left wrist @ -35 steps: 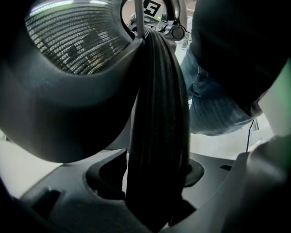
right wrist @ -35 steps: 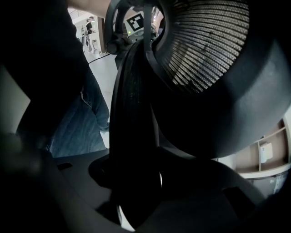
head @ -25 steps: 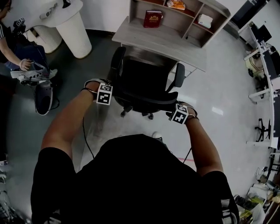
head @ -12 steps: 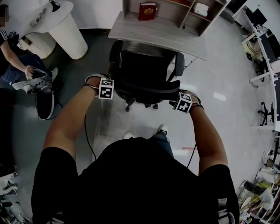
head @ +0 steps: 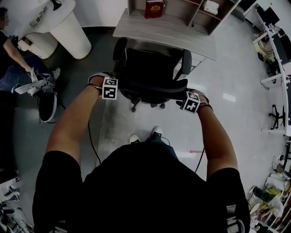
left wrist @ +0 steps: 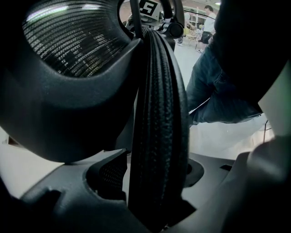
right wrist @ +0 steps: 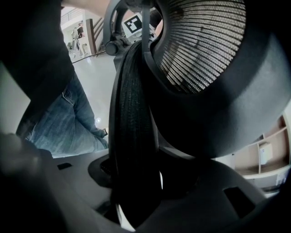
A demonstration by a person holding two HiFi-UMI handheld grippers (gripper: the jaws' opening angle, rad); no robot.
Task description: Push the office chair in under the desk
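Head view: the office chair stands at 12 o'clock, seat front at the worktop edge, back well out. The left claw and right claw each pinch its backrest rim; more pushing seems needed

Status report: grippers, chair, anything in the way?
Both shut on backrest: left gripper, right gripper. Chair at desk edge, not fully under. Nothing seen blocking.

One black mesh office chair, one grey wooden desk, one red book, two white ribbed round pedestals, two white shoes.
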